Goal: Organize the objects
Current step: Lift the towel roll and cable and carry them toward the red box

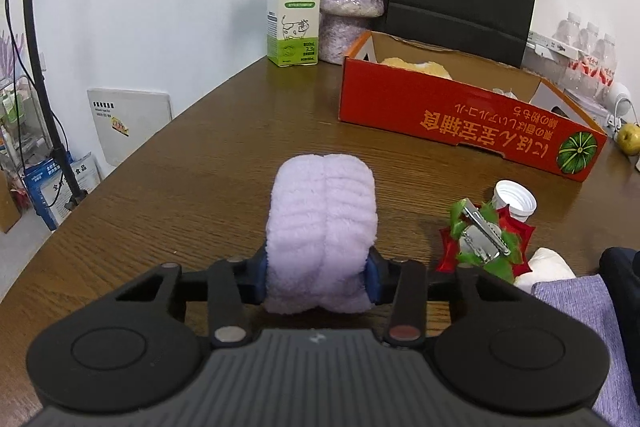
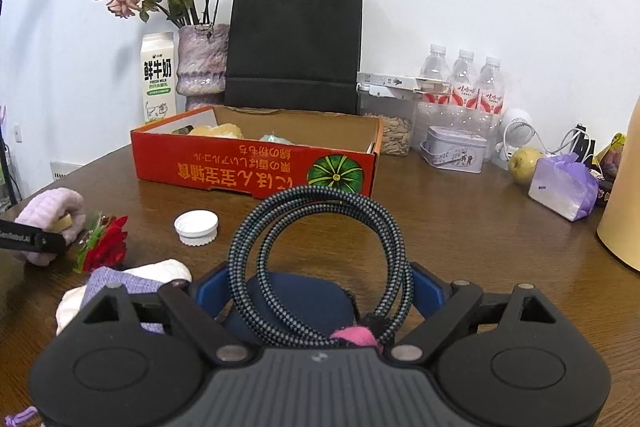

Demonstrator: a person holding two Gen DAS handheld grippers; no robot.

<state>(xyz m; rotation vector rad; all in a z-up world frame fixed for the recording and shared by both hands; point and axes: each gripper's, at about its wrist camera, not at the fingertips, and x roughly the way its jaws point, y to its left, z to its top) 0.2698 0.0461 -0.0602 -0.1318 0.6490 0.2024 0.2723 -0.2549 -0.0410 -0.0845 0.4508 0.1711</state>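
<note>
Right gripper (image 2: 320, 281) fingers (image 2: 430, 285) clasp a coiled braided cable (image 2: 320, 227).

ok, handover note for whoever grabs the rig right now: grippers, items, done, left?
Left gripper: shut on the fluffy lilac rolled towel, held over the brown wooden table.
Right gripper: shut on the coiled black-and-grey braided cable.
Red open cardboard box: already holds a yellow item and a pale one; what they are is unclear.
Still on the table: white plastic screw cap, red-and-green flower hair clip, white and purple cloths.
Left: probably box both held items, then the loose ones.
</note>
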